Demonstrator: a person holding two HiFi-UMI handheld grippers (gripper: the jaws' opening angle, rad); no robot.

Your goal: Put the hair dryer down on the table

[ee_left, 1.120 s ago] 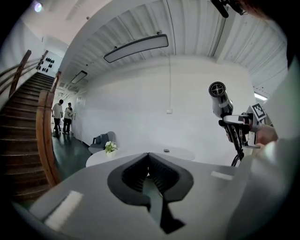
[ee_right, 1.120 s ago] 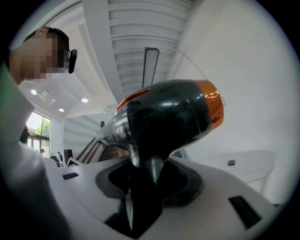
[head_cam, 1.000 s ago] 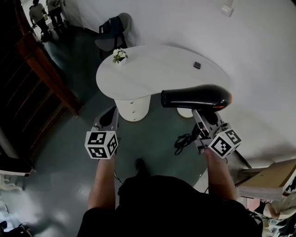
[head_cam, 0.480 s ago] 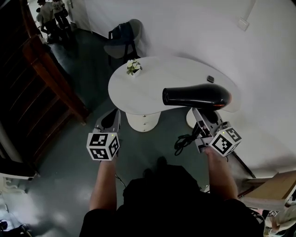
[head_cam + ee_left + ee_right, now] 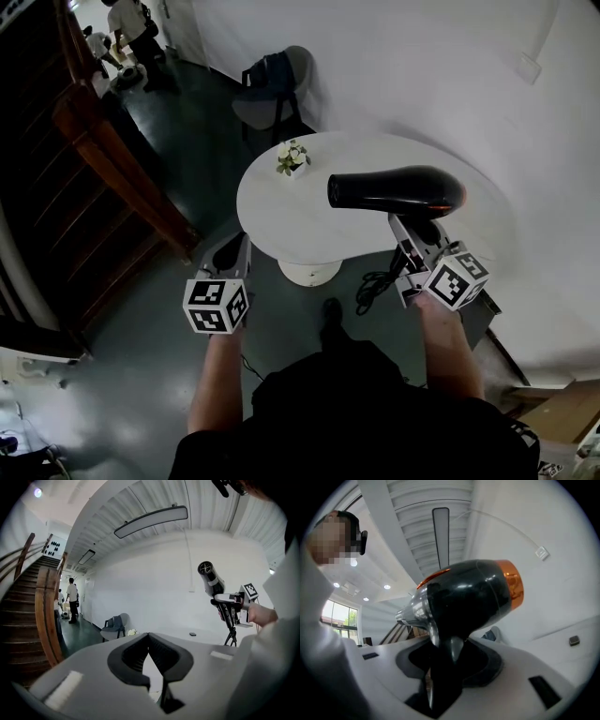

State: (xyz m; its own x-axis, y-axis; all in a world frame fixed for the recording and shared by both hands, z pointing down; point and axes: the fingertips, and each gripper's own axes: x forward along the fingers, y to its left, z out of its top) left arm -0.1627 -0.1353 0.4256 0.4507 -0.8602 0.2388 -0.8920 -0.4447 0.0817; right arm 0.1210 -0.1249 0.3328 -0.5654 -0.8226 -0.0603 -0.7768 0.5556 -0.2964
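A black hair dryer with an orange rear end hangs level above the near right part of the round white table, nozzle pointing left. My right gripper is shut on its handle from below; in the right gripper view the dryer body fills the space above the jaws. Its black cord dangles toward the floor. My left gripper is lower left, short of the table's edge, with its tips together on nothing. The left gripper view shows the dryer raised at the right.
A small flower pot stands on the table's far left side, and a small dark object lies farther back. A grey chair is behind the table. A wooden stair rail runs along the left. People stand far off.
The table has drawn closer and now lies under the dryer. Both grippers keep the same pose, and the right one still holds the dryer.
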